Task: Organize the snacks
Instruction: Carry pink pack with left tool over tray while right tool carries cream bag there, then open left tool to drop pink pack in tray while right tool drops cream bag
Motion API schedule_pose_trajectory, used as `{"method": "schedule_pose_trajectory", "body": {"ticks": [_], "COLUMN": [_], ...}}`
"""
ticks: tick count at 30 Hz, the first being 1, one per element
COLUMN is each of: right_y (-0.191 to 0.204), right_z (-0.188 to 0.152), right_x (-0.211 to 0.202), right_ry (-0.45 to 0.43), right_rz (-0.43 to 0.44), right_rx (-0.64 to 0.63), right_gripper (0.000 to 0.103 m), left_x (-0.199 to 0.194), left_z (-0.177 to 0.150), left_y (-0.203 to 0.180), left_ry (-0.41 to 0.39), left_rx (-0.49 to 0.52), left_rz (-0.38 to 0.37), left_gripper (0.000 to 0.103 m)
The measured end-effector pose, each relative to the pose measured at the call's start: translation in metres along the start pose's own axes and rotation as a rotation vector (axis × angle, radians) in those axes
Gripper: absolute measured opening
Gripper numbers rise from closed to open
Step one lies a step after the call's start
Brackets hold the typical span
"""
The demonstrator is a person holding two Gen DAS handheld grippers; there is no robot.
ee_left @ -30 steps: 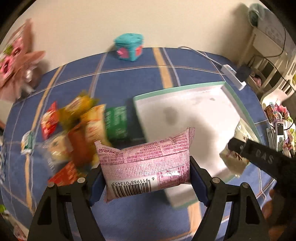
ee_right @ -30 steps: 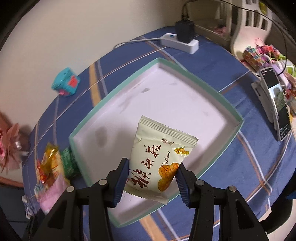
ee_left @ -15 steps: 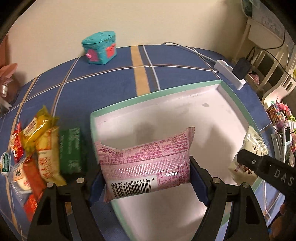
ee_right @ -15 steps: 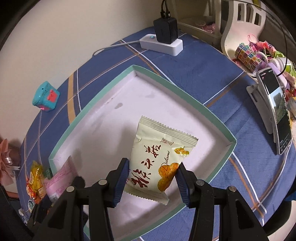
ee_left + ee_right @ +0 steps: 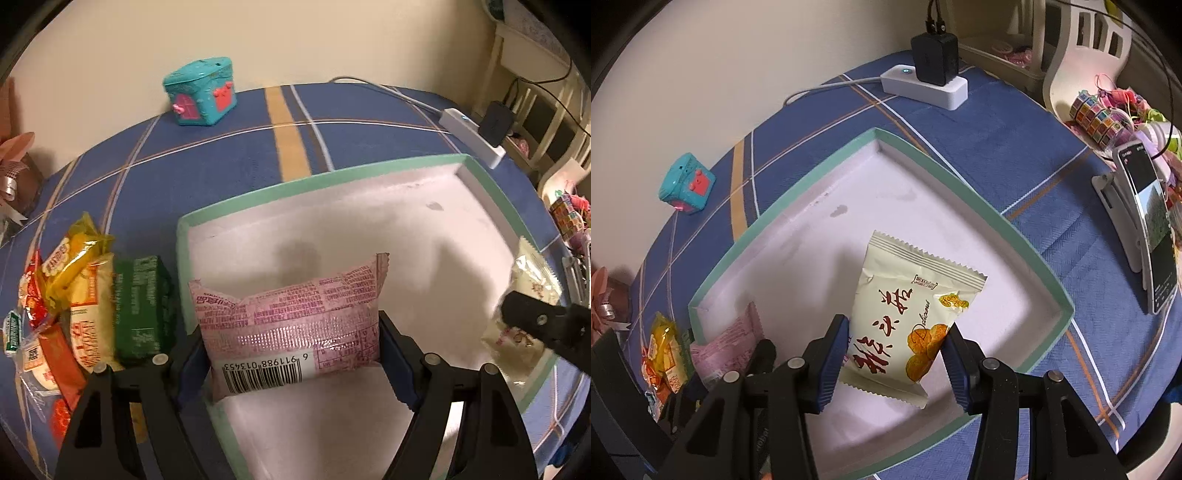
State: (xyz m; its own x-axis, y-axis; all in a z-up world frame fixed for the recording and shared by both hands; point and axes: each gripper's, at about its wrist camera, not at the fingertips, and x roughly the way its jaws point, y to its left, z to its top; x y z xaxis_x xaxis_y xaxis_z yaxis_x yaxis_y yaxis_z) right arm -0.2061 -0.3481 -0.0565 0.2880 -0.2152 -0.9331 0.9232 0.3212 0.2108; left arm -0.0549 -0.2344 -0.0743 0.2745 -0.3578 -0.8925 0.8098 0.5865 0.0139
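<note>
My left gripper [image 5: 291,350] is shut on a pink snack packet [image 5: 291,325] with a barcode and holds it over the near left part of the white tray with a green rim [image 5: 314,181]. My right gripper [image 5: 894,354] is shut on a cream snack packet [image 5: 908,317] with red writing and holds it over the same tray [image 5: 960,184]. The pink packet also shows in the right wrist view [image 5: 727,343]; the cream packet shows in the left wrist view [image 5: 532,280]. A pile of loose snacks [image 5: 74,295] lies left of the tray, with a green box [image 5: 142,306] at its edge.
A teal toy box [image 5: 201,90] stands at the back of the blue cloth. A white power strip with a black charger [image 5: 931,74] lies behind the tray. A phone on a stand [image 5: 1148,229] and coloured trinkets [image 5: 1100,114] are at the right.
My left gripper has carried the pink packet rightward from the snack pile to over the tray. My right gripper has moved further over the tray with the cream packet.
</note>
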Motion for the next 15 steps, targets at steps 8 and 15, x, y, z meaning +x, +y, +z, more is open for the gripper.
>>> {"method": "schedule_pose_trajectory", "body": {"ticks": [8,15], "right_y": [0.008,0.004], "right_z": [0.003,0.005], "right_x": [-0.006,-0.007], "right_ry": [-0.039,-0.032], "right_rz": [0.009,-0.009], "right_rx": [-0.026,-0.006], "right_gripper": [0.053,0.071], "left_x": [-0.003,-0.015], "left_z": [0.003,0.008], "left_y": [0.013,0.011], "left_ry": [-0.004,0.000], "left_rx": [-0.020,-0.016], "left_rz": [0.007,0.011], "left_gripper": [0.085,0.099]}}
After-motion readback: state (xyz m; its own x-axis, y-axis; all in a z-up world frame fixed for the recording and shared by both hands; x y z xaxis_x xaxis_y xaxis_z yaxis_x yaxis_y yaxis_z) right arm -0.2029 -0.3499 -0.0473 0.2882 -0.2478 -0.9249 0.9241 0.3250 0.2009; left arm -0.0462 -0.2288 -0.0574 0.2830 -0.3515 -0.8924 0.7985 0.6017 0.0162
